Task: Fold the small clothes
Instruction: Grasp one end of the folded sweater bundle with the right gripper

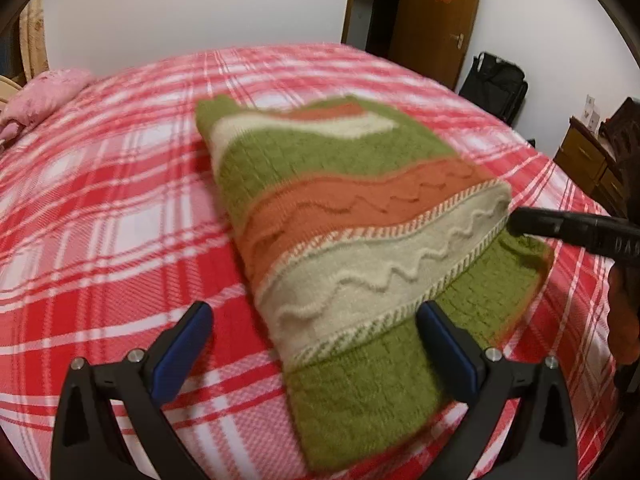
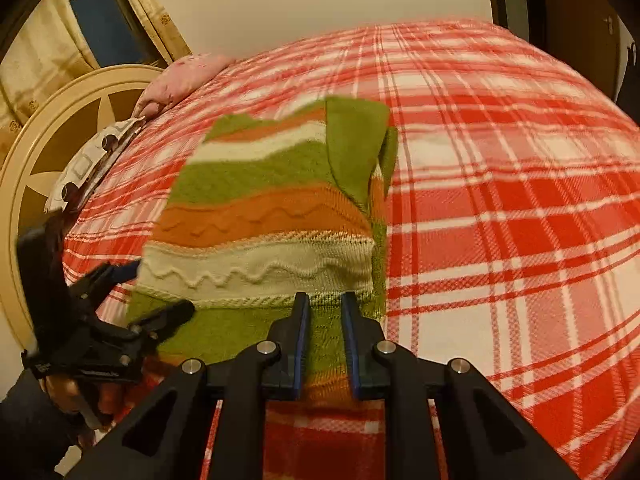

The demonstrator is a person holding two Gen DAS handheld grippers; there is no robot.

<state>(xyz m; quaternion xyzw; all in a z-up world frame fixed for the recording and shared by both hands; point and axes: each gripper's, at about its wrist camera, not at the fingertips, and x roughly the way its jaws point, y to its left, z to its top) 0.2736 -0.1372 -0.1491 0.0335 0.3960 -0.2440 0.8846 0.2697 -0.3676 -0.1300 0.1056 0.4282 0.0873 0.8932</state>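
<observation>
A small knitted sweater (image 1: 352,216) with green, orange and cream stripes lies folded on the red plaid bed; it also shows in the right wrist view (image 2: 260,220). My left gripper (image 1: 316,324) is open, its fingers spread on either side of the sweater's near edge, holding nothing. It shows from the side in the right wrist view (image 2: 154,290). My right gripper (image 2: 325,312) has its jaws narrowed over the sweater's green hem, with cloth between the fingers. Its black finger (image 1: 560,226) reaches the sweater's right edge in the left wrist view.
The red and white plaid bedspread (image 1: 120,200) covers the bed. A pink pillow (image 1: 48,92) lies at the far left. A cream headboard (image 2: 52,128) stands at the left. A brown door (image 1: 436,12), a black bag (image 1: 496,80) and a wooden cabinet (image 1: 588,160) stand beyond the bed.
</observation>
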